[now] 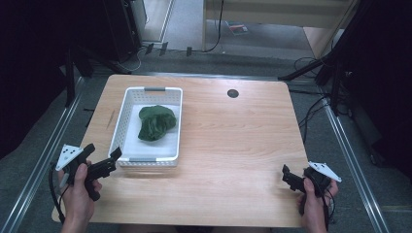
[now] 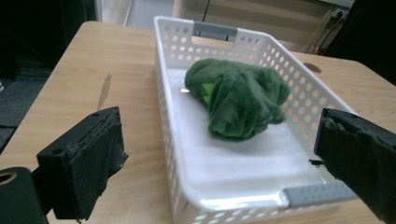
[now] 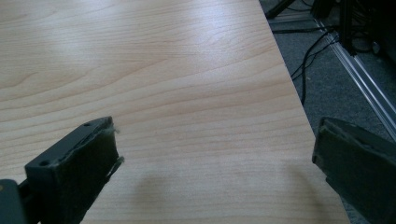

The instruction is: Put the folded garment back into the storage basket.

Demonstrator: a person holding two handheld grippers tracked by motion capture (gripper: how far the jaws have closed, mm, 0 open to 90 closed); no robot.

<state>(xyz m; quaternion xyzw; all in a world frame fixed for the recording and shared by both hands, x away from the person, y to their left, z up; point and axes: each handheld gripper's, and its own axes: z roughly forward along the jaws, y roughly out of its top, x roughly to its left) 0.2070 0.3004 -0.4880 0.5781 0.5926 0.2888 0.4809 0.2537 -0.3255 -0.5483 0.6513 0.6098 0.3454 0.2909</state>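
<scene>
A crumpled dark green plush cloth point(image 1: 156, 123) lies inside a white perforated basket point(image 1: 127, 111) on the left half of the wooden table point(image 1: 233, 141). My left gripper point(image 1: 108, 162) is held open just off the basket's near left corner, and its jaws frame the basket point(image 2: 224, 196) and the green cloth point(image 2: 238, 98) with nothing between them. My right gripper point(image 1: 287, 176) hovers open at the table's near right corner. In the right gripper view its two black jaws stand wide apart over bare wood point(image 3: 187, 93).
A dark round grommet hole point(image 1: 232, 93) sits near the table's far edge. Metal rails point(image 1: 350, 145) run along both sides on the grey floor, with cables point(image 1: 311, 111) and black stands to the right. The right table edge point(image 3: 289, 84) is close to my right gripper.
</scene>
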